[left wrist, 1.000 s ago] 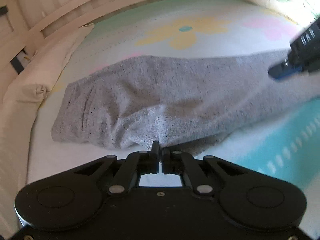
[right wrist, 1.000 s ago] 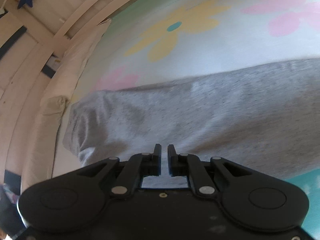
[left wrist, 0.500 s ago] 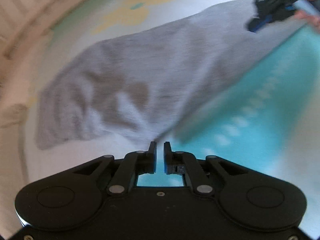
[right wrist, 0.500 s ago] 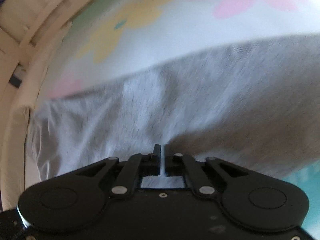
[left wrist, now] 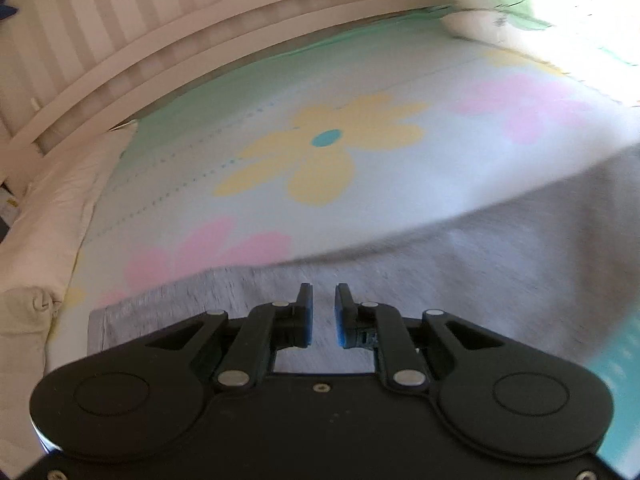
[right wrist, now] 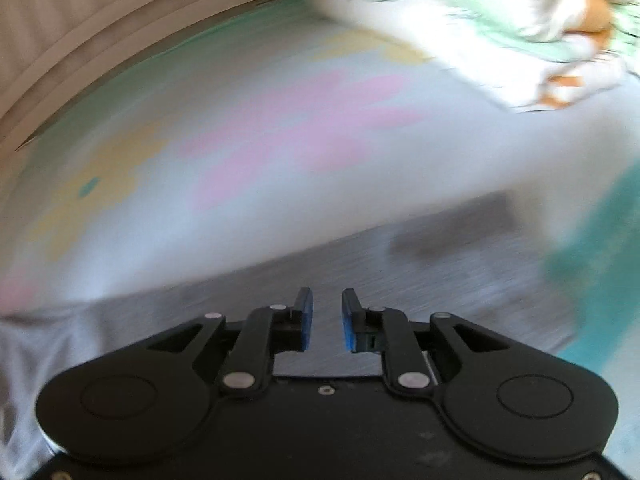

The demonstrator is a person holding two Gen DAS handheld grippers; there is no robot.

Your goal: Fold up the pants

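The grey pants [left wrist: 460, 264] lie flat on the flowered bed sheet [left wrist: 320, 152], running from lower left to right in the left wrist view. My left gripper [left wrist: 323, 300] hovers over the pants near their left end, jaws slightly apart and empty. In the right wrist view, which is blurred, the pants [right wrist: 360, 272] cross the lower half, with a darker patch further right. My right gripper [right wrist: 327, 304] is over the cloth, jaws slightly apart and empty.
A cream padded bumper [left wrist: 44, 216] and a slatted wooden rail [left wrist: 200, 40] border the bed at left and back. A printed pillow [left wrist: 500, 20] lies at the far right, also in the right wrist view [right wrist: 520, 32]. A teal sheet band [right wrist: 600, 240] is at right.
Both grippers have opened a little and let the pants go. Both have shifted over the cloth, and the right view has swung right toward the pillow. The pants now lie flatter.
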